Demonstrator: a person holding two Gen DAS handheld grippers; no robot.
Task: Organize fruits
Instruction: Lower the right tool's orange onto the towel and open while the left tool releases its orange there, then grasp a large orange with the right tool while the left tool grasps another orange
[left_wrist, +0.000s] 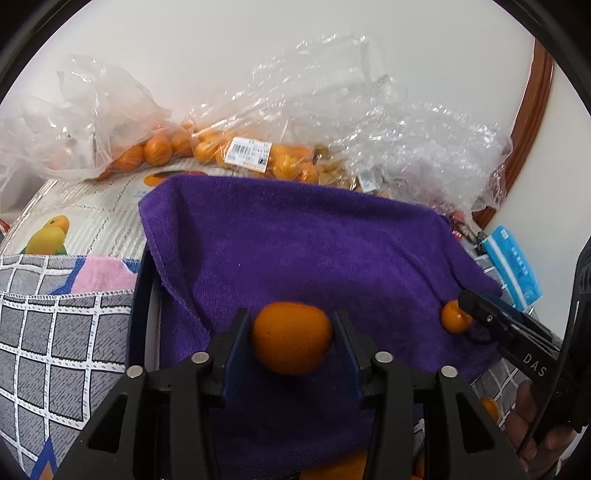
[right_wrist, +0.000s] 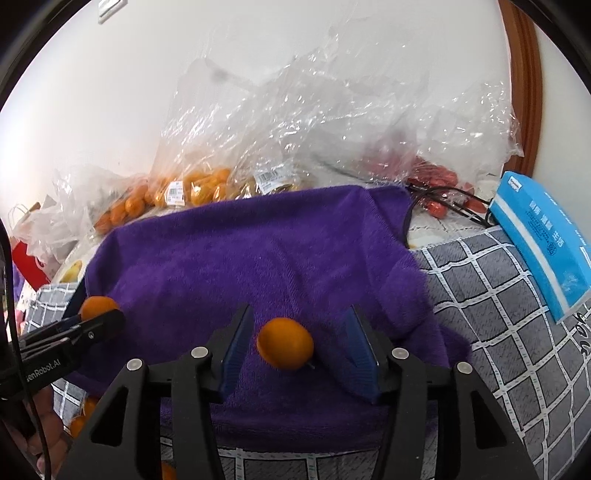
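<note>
An orange (left_wrist: 291, 338) sits between the fingers of my left gripper (left_wrist: 291, 318) over a purple towel (left_wrist: 295, 240). It touches the left pad, and a thin gap shows at the right pad, so the jaws stand open around it. In the right wrist view, a second orange (right_wrist: 285, 343) lies on the purple towel (right_wrist: 258, 251) between the wide-open fingers of my right gripper (right_wrist: 299, 314), clear of both pads. The right gripper (left_wrist: 467, 302) also shows at the left wrist view's right edge, by that orange (left_wrist: 454, 316). The left gripper (right_wrist: 110, 319) shows at the right wrist view's left edge.
Clear plastic bags of oranges (left_wrist: 236, 151) lie behind the towel against the white wall, along with a bag of red fruit (right_wrist: 436, 177). A blue tissue pack (right_wrist: 543, 240) rests on a grey checked cloth (right_wrist: 498, 314) on the right. More oranges (right_wrist: 83, 417) lie low at the left.
</note>
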